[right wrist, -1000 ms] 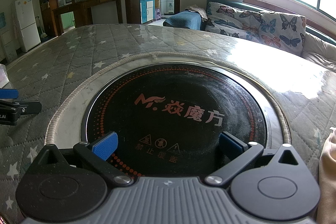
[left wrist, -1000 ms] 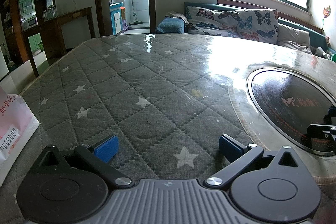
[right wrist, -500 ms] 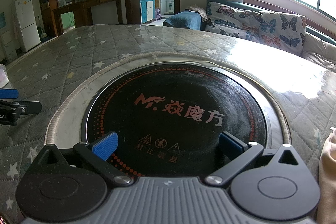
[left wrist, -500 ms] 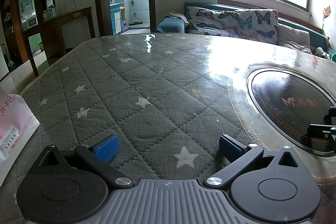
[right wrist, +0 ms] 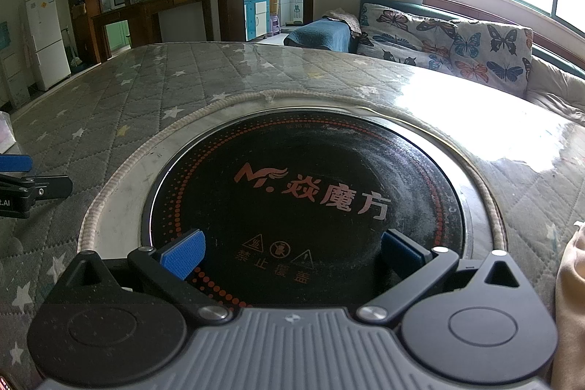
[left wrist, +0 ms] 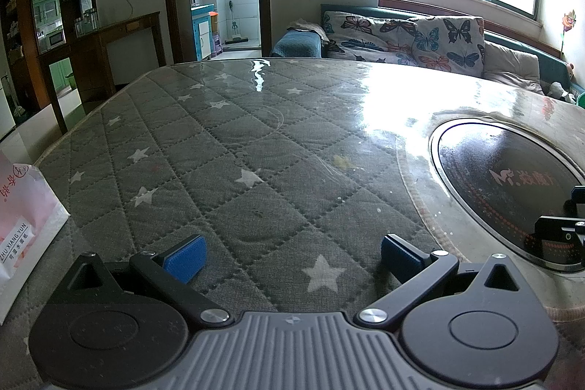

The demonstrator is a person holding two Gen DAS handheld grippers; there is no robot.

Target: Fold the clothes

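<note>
Spreading across both views, the counter (left wrist: 226, 170) is the biggest thing: a round top covered by a grey quilted cloth with white stars under a clear glossy sheet. Set into it is a black round cooktop (right wrist: 303, 192) with red lettering, at about 3 o'clock in the left wrist view and dead ahead in the right. A pink-and-white paper bag (left wrist: 22, 218) stands at the counter's 9 o'clock edge.

Clothing is barely in sight. Only a beige fabric edge (right wrist: 570, 298) shows at 4 o'clock in the right wrist view, just beside the right gripper; whether it is the garment to fold I cannot tell for sure. If it is, it should handle as light, soft and floppy, likely to slide on the slick cover, so a pinch at a hem or corner seems the best hold.

Both tools hover empty. The left gripper (left wrist: 290, 253) has its blue-padded fingers (left wrist: 184, 256) spread wide over the quilted cloth, and the right gripper (right wrist: 290, 253) likewise has its fingers (right wrist: 182, 253) well apart above the cooktop, holding nothing.
</note>
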